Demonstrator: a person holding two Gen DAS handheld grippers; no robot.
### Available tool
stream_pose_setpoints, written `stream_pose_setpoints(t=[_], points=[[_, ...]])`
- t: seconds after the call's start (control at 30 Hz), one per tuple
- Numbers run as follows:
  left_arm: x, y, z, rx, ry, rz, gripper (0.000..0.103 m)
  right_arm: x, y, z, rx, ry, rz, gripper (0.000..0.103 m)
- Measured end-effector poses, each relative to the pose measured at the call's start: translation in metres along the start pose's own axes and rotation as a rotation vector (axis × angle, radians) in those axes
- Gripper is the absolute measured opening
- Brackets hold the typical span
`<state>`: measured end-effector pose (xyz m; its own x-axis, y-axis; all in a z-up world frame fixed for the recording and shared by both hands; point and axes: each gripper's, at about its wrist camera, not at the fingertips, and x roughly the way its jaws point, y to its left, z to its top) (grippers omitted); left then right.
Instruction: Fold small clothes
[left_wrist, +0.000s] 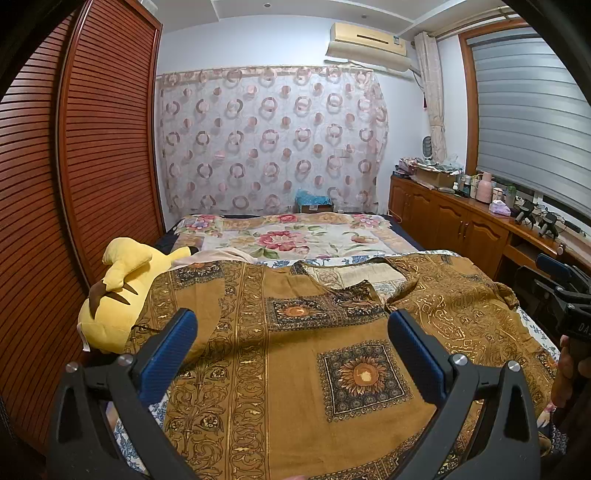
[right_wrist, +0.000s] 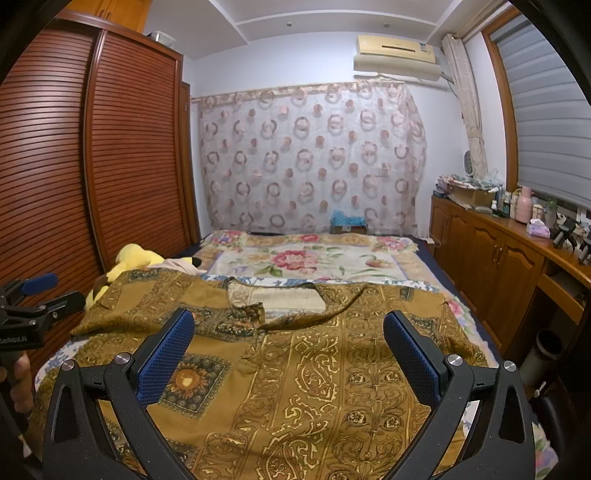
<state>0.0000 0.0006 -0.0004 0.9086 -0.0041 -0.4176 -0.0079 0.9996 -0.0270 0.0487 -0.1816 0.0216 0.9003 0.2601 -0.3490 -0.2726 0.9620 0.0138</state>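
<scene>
The left gripper (left_wrist: 291, 350) and right gripper (right_wrist: 288, 350) hover with jaws wide, holding nothing, over the brown patterned top (left_wrist: 295, 387) spread flat on the bed (right_wrist: 314, 258), neckline pointing away, sleeves crosswise. Only the right view shows its right sleeve edge.

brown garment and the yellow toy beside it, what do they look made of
Brown garment: looks like thin woven cloth, matte with shiny gold print; it lies flat with soft creases. Yellow toy: seemingly stuffed plush, with a soft, rounded, fuzzy surface.
</scene>
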Motion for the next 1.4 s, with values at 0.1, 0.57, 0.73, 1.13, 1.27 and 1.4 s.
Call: stream_pose_setpoints(t=[0.1, 0.57, 0.73, 1.13, 1.27, 1.4], points=[[0.0001, 0.0000, 0.0000, 0.000, 0.000, -0.002, 0.103, -0.0001, -0.0001, 0.0000, 0.001, 0.000, 0.000, 0.103], [-0.0028, 0.0004, -0.0029, 0.002, -0.003, -0.001, 0.103, -0.0005, 0.0007, 0.0002, 0.001, 0.001, 0.001, 0.103], [-0.0029, 0.0019, -0.0013, 0.003, -0.004, 0.001, 0.103, -0.0005, 0.0008, 0.0003, 0.002, 0.003, 0.001, 0.103], [-0.0033, 0.0037, -0.0002, 0.005, -0.006, 0.001, 0.103, 0.0001, -0.0005, -0.0025, 0.001, 0.001, 0.002, 0.103], [-0.0033, 0.0036, -0.0003, 0.006, -0.006, 0.001, 0.103, 0.0005, -0.0015, -0.0036, 0.001, 0.001, 0.002, 0.103], [-0.0035, 0.0034, -0.0004, 0.006, -0.008, 0.001, 0.103, 0.0008, -0.0025, -0.0046, 0.001, 0.001, 0.002, 0.103]])
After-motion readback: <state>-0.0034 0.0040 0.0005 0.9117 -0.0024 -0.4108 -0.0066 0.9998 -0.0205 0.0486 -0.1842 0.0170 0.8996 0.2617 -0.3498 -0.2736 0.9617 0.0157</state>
